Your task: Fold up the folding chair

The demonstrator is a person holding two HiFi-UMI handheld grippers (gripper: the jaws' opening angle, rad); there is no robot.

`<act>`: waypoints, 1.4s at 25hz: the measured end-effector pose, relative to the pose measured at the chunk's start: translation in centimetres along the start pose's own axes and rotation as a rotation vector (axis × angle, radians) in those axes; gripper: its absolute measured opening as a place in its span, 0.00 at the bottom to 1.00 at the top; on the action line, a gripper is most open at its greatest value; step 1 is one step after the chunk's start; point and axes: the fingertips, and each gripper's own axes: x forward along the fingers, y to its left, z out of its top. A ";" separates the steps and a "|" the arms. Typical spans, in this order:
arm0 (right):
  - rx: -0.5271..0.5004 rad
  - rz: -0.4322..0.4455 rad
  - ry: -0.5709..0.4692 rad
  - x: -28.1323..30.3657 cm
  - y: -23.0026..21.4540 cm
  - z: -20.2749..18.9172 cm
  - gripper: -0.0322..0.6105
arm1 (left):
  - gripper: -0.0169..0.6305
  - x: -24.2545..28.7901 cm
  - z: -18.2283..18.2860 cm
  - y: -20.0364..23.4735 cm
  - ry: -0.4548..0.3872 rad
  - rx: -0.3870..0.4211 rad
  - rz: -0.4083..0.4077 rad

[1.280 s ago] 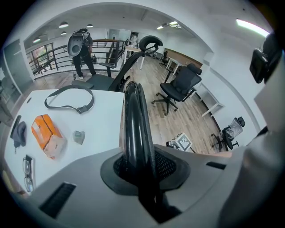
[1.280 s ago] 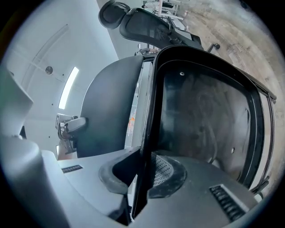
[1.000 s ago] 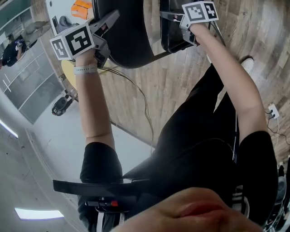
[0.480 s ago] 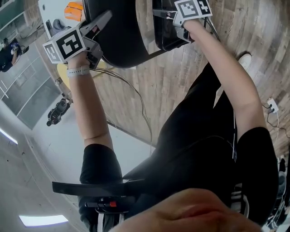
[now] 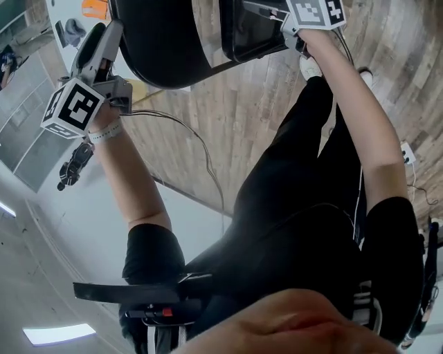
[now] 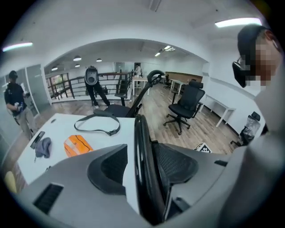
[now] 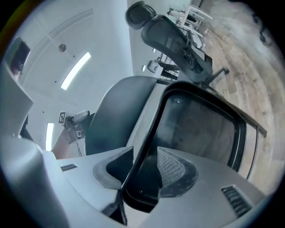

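The black folding chair shows at the top of the head view: its rounded backrest (image 5: pixel 159 41) on the left, its framed seat (image 5: pixel 252 31) on the right. My left gripper (image 5: pixel 111 31) points up at the backrest's left edge. In the left gripper view that black rim (image 6: pixel 141 133) runs between the pads; my left gripper (image 6: pixel 142 164) is opening, with a gap beside the left pad. My right gripper (image 5: pixel 270 10) reaches the seat's right side. The seat frame's corner (image 7: pixel 147 187) lies between the pads of my right gripper (image 7: pixel 142 171); its jaws are opening.
Past the chair stands a white table (image 6: pixel 62 129) with an orange pouch (image 6: pixel 76 145), a strap (image 6: pixel 98 124) and a grey cloth (image 6: pixel 43 147). An office chair (image 6: pixel 187 100) stands on the wooden floor. A person (image 6: pixel 15 100) stands at the left. A cable (image 5: pixel 187 131) trails from the left gripper.
My left gripper has swung out to the left of the backrest and now points up along its edge. The right gripper and the seat have shifted slightly right and up in the view.
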 end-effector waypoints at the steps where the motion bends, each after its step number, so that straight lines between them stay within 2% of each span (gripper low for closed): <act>1: -0.037 -0.005 -0.004 -0.9 0.4 0.2 0.28 | 0.36 -0.5 0.1 -0.6 -0.034 0.036 0.007; 5: -0.309 -0.028 -0.034 -7.0 4.1 1.3 0.28 | 0.36 -2.4 0.9 -7.4 -0.238 0.165 0.009; 8: -0.512 -0.045 -0.071 -11.1 7.9 2.0 0.28 | 0.36 -2.5 -0.4 -13.7 -0.296 0.202 -0.063; 12: -0.751 -0.040 -0.109 -15.7 13.6 3.7 0.28 | 0.36 -1.8 -2.2 -20.9 -0.330 0.160 -0.162; 16: -0.938 -0.030 -0.149 -19.2 20.1 5.3 0.28 | 0.36 -2.8 -1.3 -26.1 -0.409 0.089 -0.219; 21: -1.006 0.003 -0.216 -23.4 27.4 7.2 0.28 | 0.36 -5.7 0.7 -31.2 -0.532 0.072 -0.264; 27: -1.109 0.017 -0.250 -27.9 34.6 6.2 0.27 | 0.35 -9.7 0.6 -37.1 -0.593 0.045 -0.315; 31: -1.076 0.080 -0.232 -30.6 38.8 3.5 0.18 | 0.24 -13.7 0.1 -41.6 -0.615 0.044 -0.339; 34: -1.049 0.100 -0.212 -31.6 40.9 1.3 0.11 | 0.05 -16.7 -0.9 -43.4 -0.622 0.062 -0.332; 35: -1.043 0.089 -0.193 -31.6 41.1 0.6 0.09 | 0.03 -17.5 -1.2 -43.7 -0.624 0.065 -0.340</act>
